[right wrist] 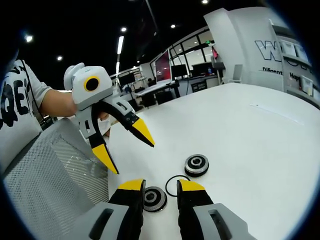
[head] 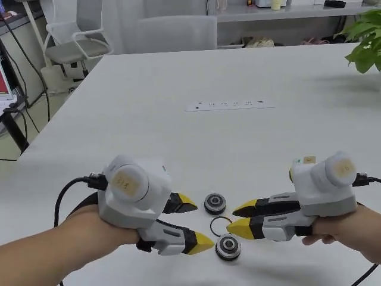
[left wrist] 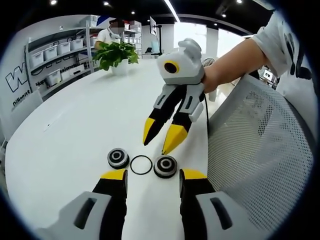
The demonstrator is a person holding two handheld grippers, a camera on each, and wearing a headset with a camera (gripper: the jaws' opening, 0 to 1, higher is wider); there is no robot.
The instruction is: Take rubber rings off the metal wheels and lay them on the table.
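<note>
From the head view, my left gripper (head: 201,224) and right gripper (head: 235,218) are both open and empty, tips facing each other low over the near part of the table (head: 178,77). A rubber ring (head: 220,226) lies flat between the far wheel (head: 215,203) and the near wheel (head: 228,247). The left gripper view adds a potted plant (left wrist: 116,54) and a mesh chair back (left wrist: 260,150); the head view adds a socket strip (head: 229,105) mid-table.

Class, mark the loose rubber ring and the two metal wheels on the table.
loose rubber ring (head: 211,226), head view, its left arc.
farther metal wheel (head: 215,203), head view, its hub.
nearer metal wheel (head: 228,247), head view, its hub.
</note>
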